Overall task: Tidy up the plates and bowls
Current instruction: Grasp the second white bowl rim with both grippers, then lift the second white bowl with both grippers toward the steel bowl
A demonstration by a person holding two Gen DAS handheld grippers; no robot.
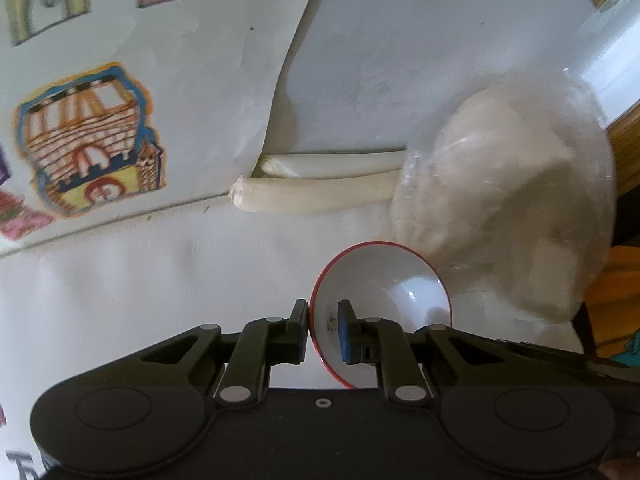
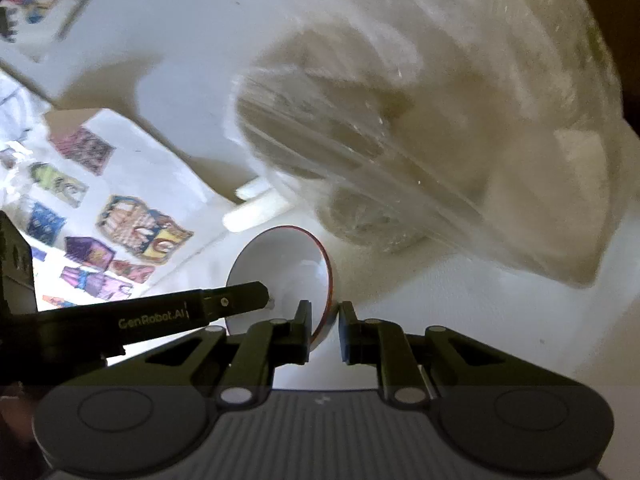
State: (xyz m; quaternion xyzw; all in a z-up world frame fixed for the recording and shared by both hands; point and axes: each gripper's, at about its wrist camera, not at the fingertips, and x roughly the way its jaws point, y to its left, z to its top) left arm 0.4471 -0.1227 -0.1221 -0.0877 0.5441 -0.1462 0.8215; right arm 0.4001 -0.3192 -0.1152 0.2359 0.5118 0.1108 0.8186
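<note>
A small white bowl with a red rim is held between both grippers above a white surface. My left gripper is shut on the bowl's left rim, one finger outside and one inside. In the right wrist view the same bowl shows, and my right gripper is shut on its right rim. The left gripper's finger reaches in from the left onto the bowl's opposite edge.
A large clear plastic bag of white goods lies just beyond the bowl; it also fills the right wrist view. A rolled white tube lies at the wall base. Colourful stickers cover the left wall.
</note>
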